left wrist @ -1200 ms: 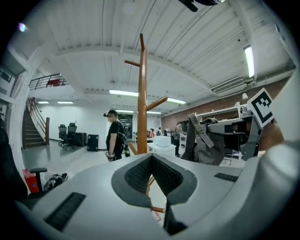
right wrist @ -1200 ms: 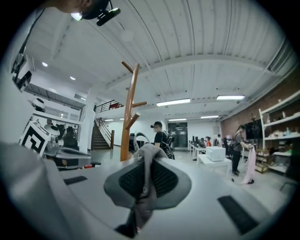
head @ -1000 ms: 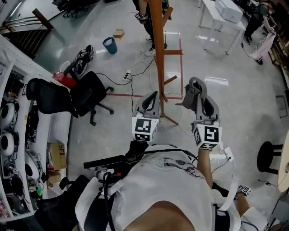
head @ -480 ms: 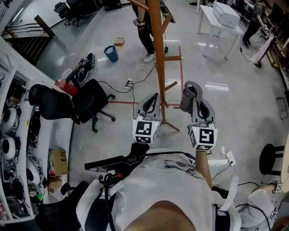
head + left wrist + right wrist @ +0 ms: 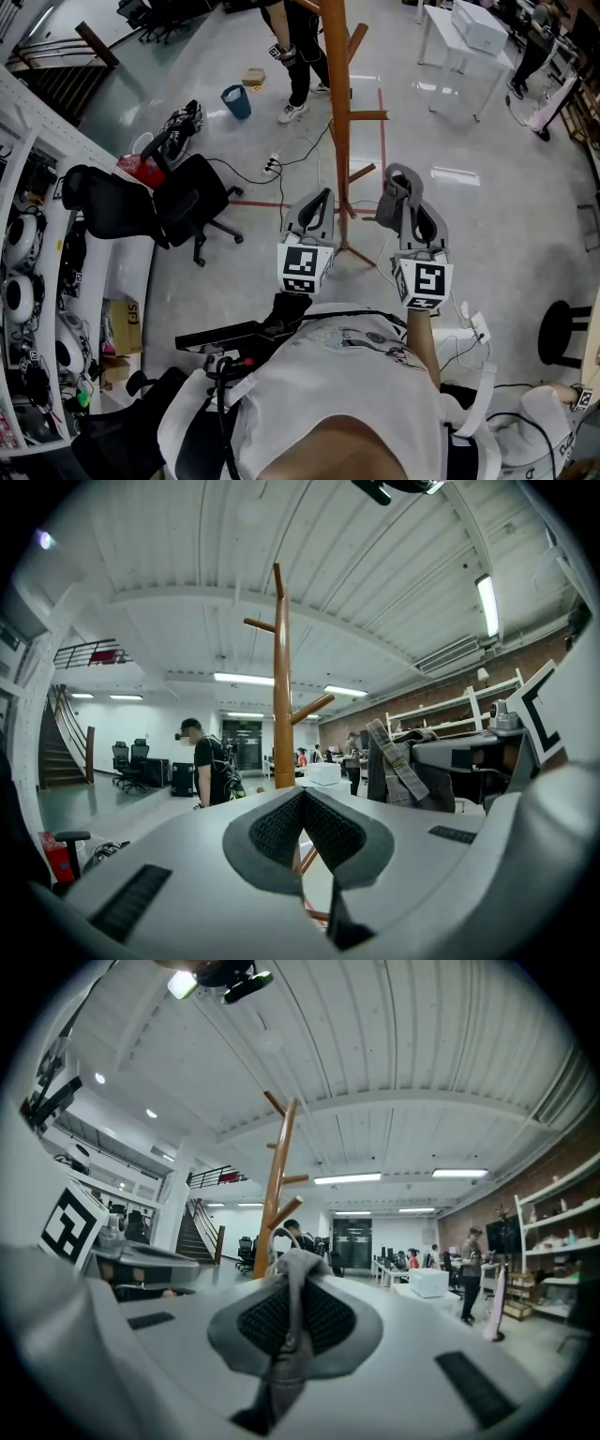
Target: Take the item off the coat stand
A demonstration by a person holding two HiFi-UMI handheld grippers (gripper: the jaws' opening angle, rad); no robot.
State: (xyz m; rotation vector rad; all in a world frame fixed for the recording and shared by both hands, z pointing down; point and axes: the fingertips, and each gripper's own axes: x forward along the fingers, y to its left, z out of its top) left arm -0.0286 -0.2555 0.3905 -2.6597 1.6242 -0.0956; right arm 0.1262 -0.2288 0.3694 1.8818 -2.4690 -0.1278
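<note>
The wooden coat stand (image 5: 339, 112) rises from the floor just ahead of both grippers, and the pegs in view are bare. My right gripper (image 5: 397, 187) is shut on a grey fabric item (image 5: 388, 204) that hangs from its tips to the right of the pole. In the right gripper view a fold of the grey fabric item (image 5: 287, 1302) is pinched between the pads, with the coat stand (image 5: 275, 1185) behind. My left gripper (image 5: 315, 202) is shut and holds nothing; it is left of the pole. The left gripper view shows the coat stand (image 5: 281, 686) and the grey item (image 5: 398, 771) with a strap.
A black office chair (image 5: 187, 202) stands to the left, with cables (image 5: 281, 159) and a blue bin (image 5: 236, 100) beyond. A person (image 5: 295, 47) stands behind the stand. A white table (image 5: 464, 42) is at far right, a black stool (image 5: 561, 330) at near right, and shelving (image 5: 28, 281) along the left.
The head view has shifted a little, so the stand sits slightly further right. Both grippers keep nearly the same places, and the right one still grips the grey item.
</note>
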